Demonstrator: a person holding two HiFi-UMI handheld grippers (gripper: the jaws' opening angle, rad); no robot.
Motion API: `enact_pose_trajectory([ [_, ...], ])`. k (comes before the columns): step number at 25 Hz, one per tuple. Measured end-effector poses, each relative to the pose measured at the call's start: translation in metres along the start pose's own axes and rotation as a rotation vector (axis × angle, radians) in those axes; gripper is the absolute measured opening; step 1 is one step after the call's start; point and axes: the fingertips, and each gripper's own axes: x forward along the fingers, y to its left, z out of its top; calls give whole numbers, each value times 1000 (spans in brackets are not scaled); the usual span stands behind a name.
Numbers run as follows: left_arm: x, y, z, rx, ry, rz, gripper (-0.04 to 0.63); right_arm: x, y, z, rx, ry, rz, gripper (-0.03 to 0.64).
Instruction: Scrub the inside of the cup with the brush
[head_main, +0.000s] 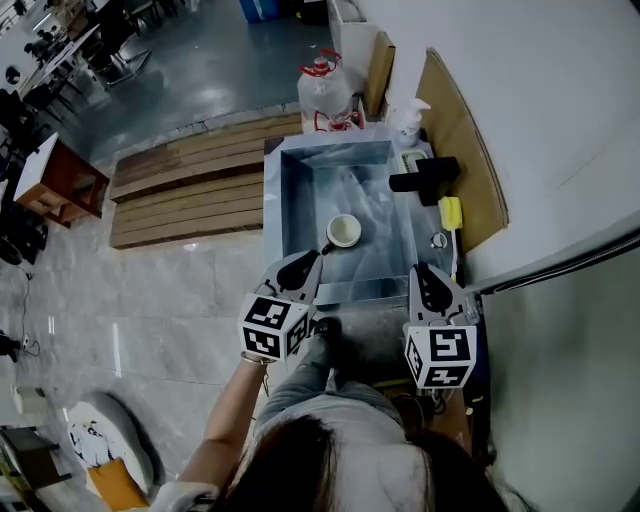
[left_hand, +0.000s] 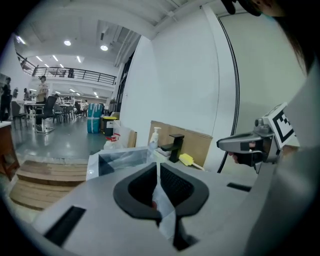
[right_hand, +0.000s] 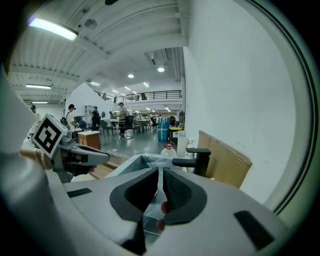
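Observation:
A white cup (head_main: 343, 231) stands upright in the steel sink (head_main: 300, 200), its handle toward the near left. The yellow brush (head_main: 451, 213) lies on the counter right of the sink, near the black faucet (head_main: 425, 178); the left gripper view shows the brush (left_hand: 186, 159) beside the faucet (left_hand: 175, 146). My left gripper (head_main: 308, 262) is shut and holds nothing, hovering over the sink's near edge just short of the cup. My right gripper (head_main: 427, 272) is shut and holds nothing at the sink's near right corner. In their own views both pairs of jaws, left (left_hand: 157, 169) and right (right_hand: 161, 176), stand together.
A soap bottle (head_main: 409, 122) and a water jug (head_main: 323, 95) stand behind the sink. Cardboard (head_main: 460, 150) leans on the white wall to the right. Wooden planks (head_main: 190, 190) lie on the floor to the left. The person's legs are right below the grippers.

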Motion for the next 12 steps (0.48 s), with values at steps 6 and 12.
enact_pose_trajectory([
  [6, 34, 16, -22, -2, 95, -45, 37, 18, -19, -16, -4, 69, -39, 37],
  [12, 67, 34, -47, 6, 203, -70, 61, 34, -38, -38, -1, 144, -78, 65],
])
